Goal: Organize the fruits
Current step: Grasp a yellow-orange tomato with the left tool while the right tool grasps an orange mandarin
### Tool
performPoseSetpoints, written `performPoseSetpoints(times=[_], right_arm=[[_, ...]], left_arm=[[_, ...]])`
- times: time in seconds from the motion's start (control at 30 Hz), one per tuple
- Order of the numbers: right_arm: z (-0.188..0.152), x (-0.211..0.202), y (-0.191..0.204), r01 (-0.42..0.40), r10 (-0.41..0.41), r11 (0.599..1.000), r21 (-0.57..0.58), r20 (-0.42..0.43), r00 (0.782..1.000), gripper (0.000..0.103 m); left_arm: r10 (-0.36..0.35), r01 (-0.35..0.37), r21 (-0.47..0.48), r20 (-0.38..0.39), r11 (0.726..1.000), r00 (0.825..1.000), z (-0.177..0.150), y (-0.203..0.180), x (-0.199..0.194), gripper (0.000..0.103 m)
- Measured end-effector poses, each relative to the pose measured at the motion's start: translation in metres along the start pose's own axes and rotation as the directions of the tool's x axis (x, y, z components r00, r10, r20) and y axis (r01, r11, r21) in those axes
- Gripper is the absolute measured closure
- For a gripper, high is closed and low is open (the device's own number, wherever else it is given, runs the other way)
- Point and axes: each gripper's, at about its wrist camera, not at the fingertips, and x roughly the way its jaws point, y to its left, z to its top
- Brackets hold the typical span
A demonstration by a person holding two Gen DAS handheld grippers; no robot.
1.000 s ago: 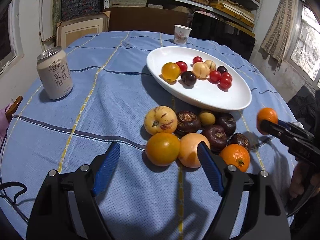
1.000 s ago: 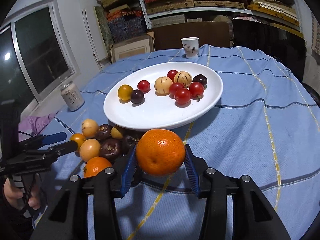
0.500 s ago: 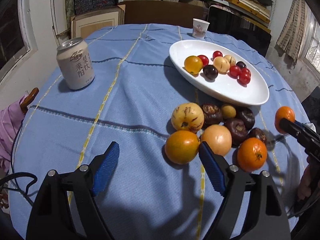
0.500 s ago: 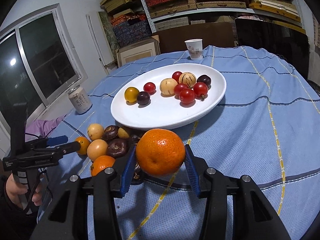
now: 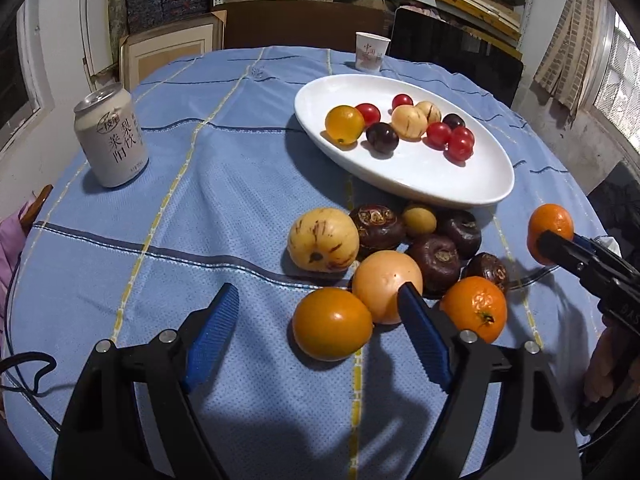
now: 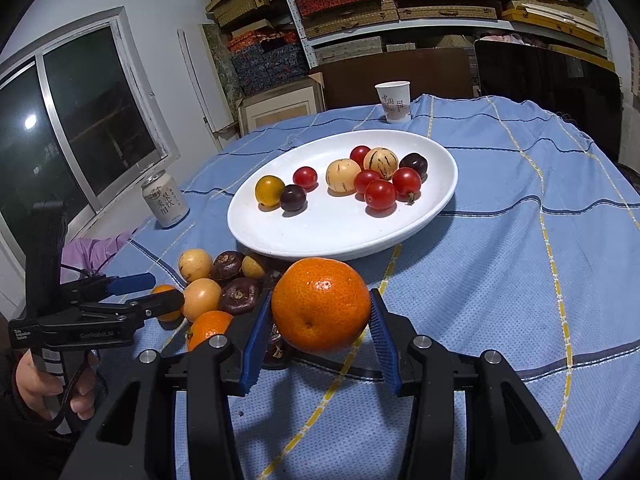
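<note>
My right gripper [image 6: 320, 298] is shut on a mandarin [image 6: 320, 308], held just above the blue cloth in front of the white plate [image 6: 320, 232]. The left wrist view shows that mandarin [image 5: 550, 220] at the far right. The plate [image 5: 420, 184] holds cherry tomatoes, small striped melons, dark plums and a yellow fruit. A pile lies on the cloth before it: an orange-yellow fruit [image 5: 332, 324], a pale orange fruit [image 5: 384, 280], a striped melon [image 5: 322, 240], dark brown fruits [image 5: 434, 258] and another mandarin [image 5: 474, 308]. My left gripper [image 5: 316, 292] hangs over the pile, its jaws closing. The orange-yellow fruit sits between its pads, untouched.
A drink can [image 5: 112, 136] stands at the left of the table and a paper cup [image 5: 370, 51] at the far edge. A purple cloth [image 5: 8, 248] and a black cable [image 5: 24, 364] lie at the near left edge. Shelves of boxes fill the back wall.
The left gripper's view has drifted a little sideways and back over the pile, with the orange-yellow fruit still between its jaws. The right gripper keeps the mandarin in the same place.
</note>
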Motion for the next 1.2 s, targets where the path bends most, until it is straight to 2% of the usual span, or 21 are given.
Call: performPoseSetpoints(times=[0.07,0.5,0.7,1.1,1.17,1.2], right_arm=[[0.000,0.000,0.000,-0.002,0.002,1.000,0.004,-0.004,1.000,0.055],[0.000,-0.002,-0.001,-0.004,0.004,1.000,0.003,0.000,1.000,0.055],[-0.001,-0.001,-0.001,-0.004,0.004,1.000,0.005,0.002,1.000,0.055],[0.000,-0.001,-0.001,-0.003,0.003,1.000,0.006,0.002,1.000,0.055],[0.000,-0.001,-0.001,-0.004,0.004,1.000,0.005,0.001,1.000,0.055],[0.000,-0.001,-0.002,-0.003,0.003,1.000,0.006,0.001,1.000,0.055]], left_arm=[[0.006,-0.007,0.019,0.007,1.000,1.000,-0.003,-0.003,-0.004,0.044],[-0.033,0.044,0.180,-0.063,0.983,0.997,-0.027,-0.025,0.001,0.046],[-0.069,0.079,0.157,-0.067,0.984,0.995,-0.026,-0.020,0.001,0.046],[-0.040,0.048,0.140,-0.060,0.989,0.997,-0.023,-0.017,0.005,0.048],[-0.035,0.042,0.139,-0.054,0.989,0.998,-0.022,-0.016,0.004,0.064],[-0.035,0.041,0.134,-0.049,0.990,0.998,-0.022,-0.015,0.004,0.064]])
